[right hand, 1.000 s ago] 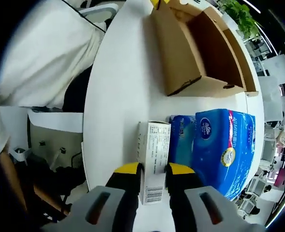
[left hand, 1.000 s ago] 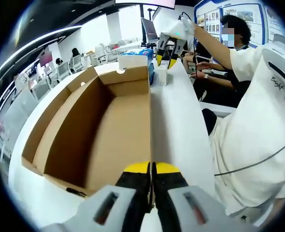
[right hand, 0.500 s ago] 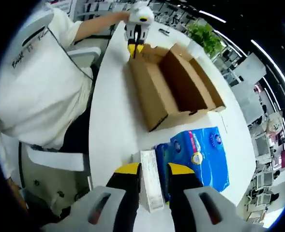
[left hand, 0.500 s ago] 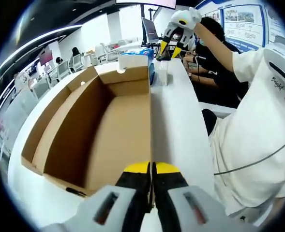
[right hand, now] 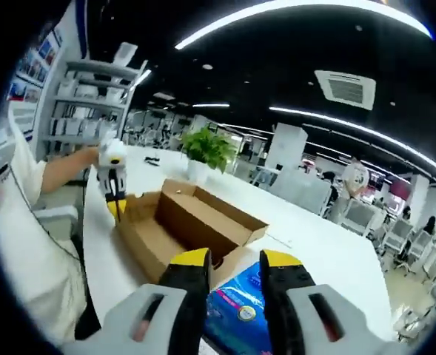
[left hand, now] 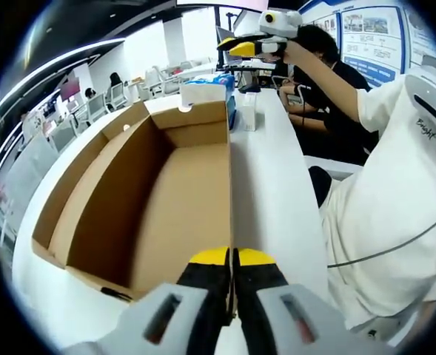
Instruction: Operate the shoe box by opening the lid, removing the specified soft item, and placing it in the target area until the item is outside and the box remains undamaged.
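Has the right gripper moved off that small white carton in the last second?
Yes. In the left gripper view the right gripper has risen above the small white carton, which stays on the table beside the open box.

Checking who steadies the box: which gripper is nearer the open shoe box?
Left. The left gripper sits shut at the shoe box near wall; the right gripper is raised beyond its far end.

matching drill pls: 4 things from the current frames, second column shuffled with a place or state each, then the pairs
1. open brown cardboard shoe box
2. left gripper
3. right gripper
4. blue plastic tissue pack

a. jaws apart, nothing between them, raised above the white table
b. lies beyond the box's far end, beside a small white carton
c. jaws closed on the box's near wall
d. lid off, inside empty

Pairs: 1-d, 2-c, 3-a, 4-b
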